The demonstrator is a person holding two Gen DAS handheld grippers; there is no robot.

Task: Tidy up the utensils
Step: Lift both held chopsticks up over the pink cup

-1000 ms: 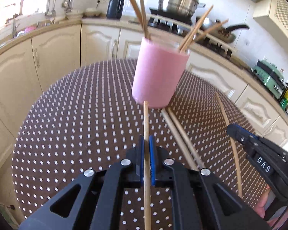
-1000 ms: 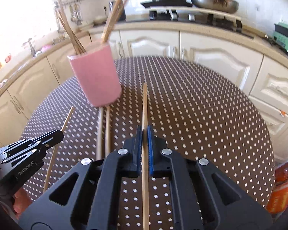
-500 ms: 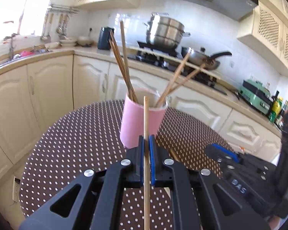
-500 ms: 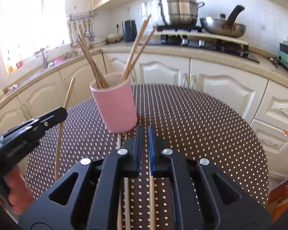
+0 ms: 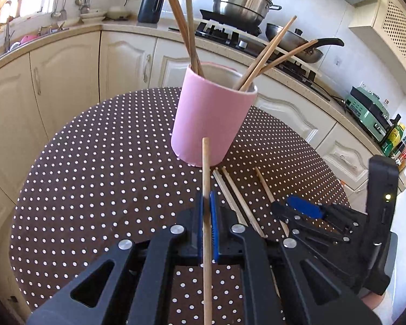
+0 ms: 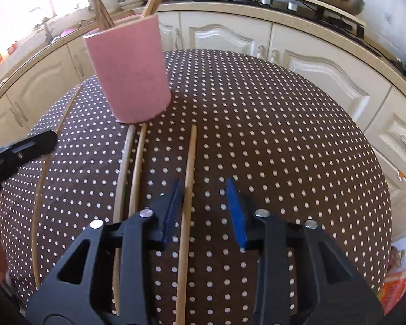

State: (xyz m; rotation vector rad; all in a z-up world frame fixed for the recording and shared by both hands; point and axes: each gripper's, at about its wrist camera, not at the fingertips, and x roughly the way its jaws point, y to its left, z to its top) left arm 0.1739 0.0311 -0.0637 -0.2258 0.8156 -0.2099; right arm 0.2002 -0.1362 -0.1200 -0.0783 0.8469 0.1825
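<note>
A pale wooden chopstick (image 5: 206, 189) points to 12 o'clock, clamped by the left gripper (image 5: 206, 203). The right gripper (image 6: 204, 189) gapes wide, another chopstick (image 6: 188, 189) lying beside its 9 o'clock finger.

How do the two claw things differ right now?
The left gripper is shut on a chopstick; the right gripper is open, holding nothing. The left gripper's chopstick is lifted and points toward the pink cup; the chopstick between the right gripper's fingers lies flat on the dotted tablecloth. Both have black bodies and blue pads.
</note>
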